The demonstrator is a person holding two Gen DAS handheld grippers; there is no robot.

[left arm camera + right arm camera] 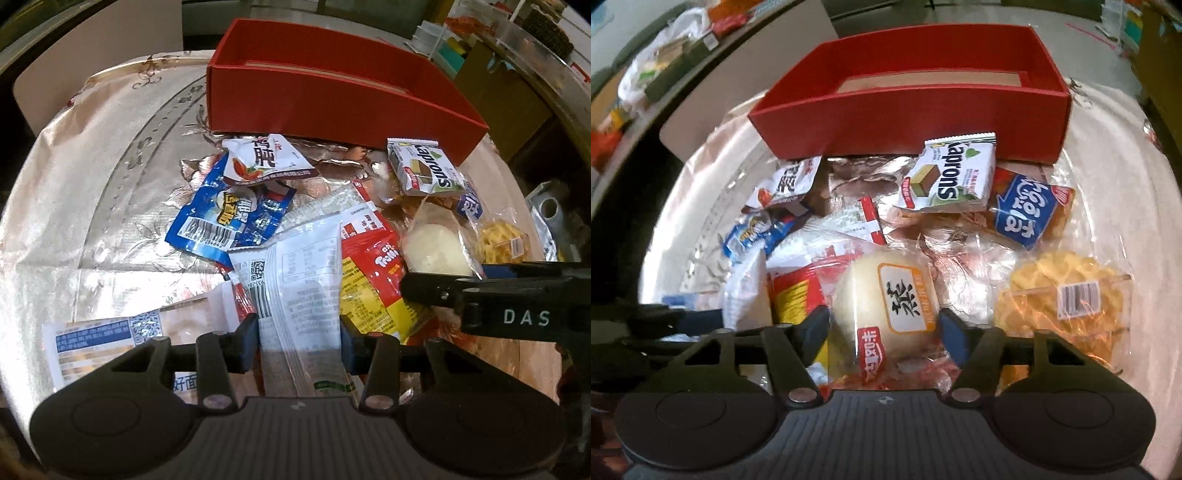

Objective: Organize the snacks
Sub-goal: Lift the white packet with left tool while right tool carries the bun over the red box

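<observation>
A heap of snack packets lies on the table in front of an open red box (332, 107) (912, 118). My left gripper (299, 338) is shut on a white printed packet (303, 280) at the near side of the heap. My right gripper (883, 328) stands low over a white bun in a clear wrapper (886, 295); its pads flank the bun without clearly pressing it, so it reads as open. In the left wrist view one of its fingers (436, 291) comes in from the right, just below the bun (432, 247).
A Kaprons wafer pack (953, 177) leans by the box front. Nearby lie a blue packet (229, 218), a red and yellow Trolli bag (373, 266), a blue-labelled snack (1027, 210) and a wrapped waffle (1060, 295). The shiny floral tablecloth (92, 221) stretches left.
</observation>
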